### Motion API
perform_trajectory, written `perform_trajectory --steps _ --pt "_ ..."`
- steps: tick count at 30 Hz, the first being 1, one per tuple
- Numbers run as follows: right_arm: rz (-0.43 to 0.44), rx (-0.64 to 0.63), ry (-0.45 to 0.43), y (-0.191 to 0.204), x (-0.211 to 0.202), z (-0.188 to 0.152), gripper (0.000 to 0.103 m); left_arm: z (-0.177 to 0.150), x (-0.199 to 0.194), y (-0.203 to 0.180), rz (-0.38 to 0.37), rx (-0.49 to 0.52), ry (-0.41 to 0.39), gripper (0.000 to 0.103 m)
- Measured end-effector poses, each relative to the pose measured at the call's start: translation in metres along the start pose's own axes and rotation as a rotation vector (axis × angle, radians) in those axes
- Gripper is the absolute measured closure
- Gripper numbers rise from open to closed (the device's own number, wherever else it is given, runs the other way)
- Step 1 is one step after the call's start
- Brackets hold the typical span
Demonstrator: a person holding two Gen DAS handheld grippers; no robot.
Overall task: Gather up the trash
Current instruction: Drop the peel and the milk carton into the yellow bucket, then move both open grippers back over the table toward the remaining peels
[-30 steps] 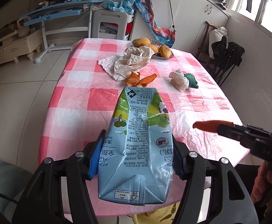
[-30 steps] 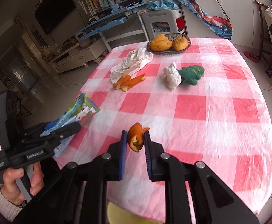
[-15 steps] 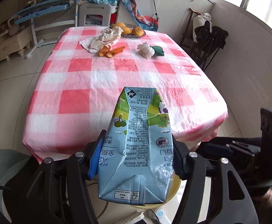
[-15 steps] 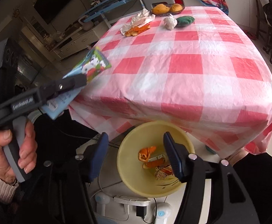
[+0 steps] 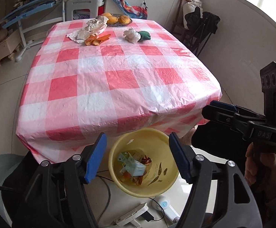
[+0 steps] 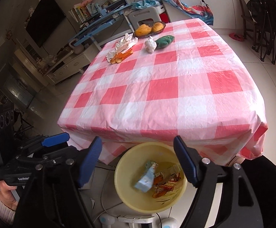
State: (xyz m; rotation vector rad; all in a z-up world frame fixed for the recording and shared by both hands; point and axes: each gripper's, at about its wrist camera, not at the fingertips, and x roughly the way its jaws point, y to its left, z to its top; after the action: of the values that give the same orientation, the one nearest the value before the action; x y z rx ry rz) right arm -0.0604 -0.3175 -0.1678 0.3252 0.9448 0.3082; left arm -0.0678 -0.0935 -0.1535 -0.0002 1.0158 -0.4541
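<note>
While both grippers are hanging over the yellow bin (image 5: 168, 180) on the floor at the near edge of the table (image 5: 119, 87), their jaws are opening with nothing between them. The left gripper (image 5: 138, 155) is standing wide over the bin's mouth, and the right gripper (image 6: 138, 161) is doing the same just beside it, each showing at the other view's edge. A blue milk carton (image 5: 133, 166) is lying inside the bin, tilted among orange peel scraps (image 6: 157, 180) and a printed wrapper (image 6: 173, 182). Far across the pink checked cloth, more trash is waiting: a crumpled white paper (image 5: 92, 27) at the far left with orange peels (image 5: 97, 39) touching its near side, and a white tissue ball (image 5: 131, 35) to the right of them, pressing against a green soft toy (image 5: 144, 35). Behind these, a dark dish of mangoes (image 5: 117, 20) is sitting at the far edge.
</note>
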Motion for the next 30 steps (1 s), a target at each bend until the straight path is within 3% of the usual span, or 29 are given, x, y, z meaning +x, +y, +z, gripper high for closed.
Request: perform_trajectory --steps 4,9,20,27,30 --pt "-0.041 -0.03 -0.024 0.001 0.002 0.016 0.024 0.024 -0.002 0.024 0.076 -0.072 -0.088 0.021" --pt "-0.14 -0.092 -0.073 0.0 0.015 0.046 0.015 0.058 0.015 0.056 0.168 -0.156 -0.142 0.019" --pt "-0.306 -0.124 -0.022 -0.03 0.089 0.115 0.014 0.128 0.101 0.091 0.273 -0.151 -0.096 0.018" --pt "-0.332 -0.11 0.012 -0.044 0.122 0.144 0.014 0.165 0.137 0.103 0.28 -0.154 -0.079 0.013" --pt "-0.341 -0.133 0.019 -0.042 0.133 0.153 0.009 0.177 0.146 0.104 0.295 -0.144 -0.079 0.007"
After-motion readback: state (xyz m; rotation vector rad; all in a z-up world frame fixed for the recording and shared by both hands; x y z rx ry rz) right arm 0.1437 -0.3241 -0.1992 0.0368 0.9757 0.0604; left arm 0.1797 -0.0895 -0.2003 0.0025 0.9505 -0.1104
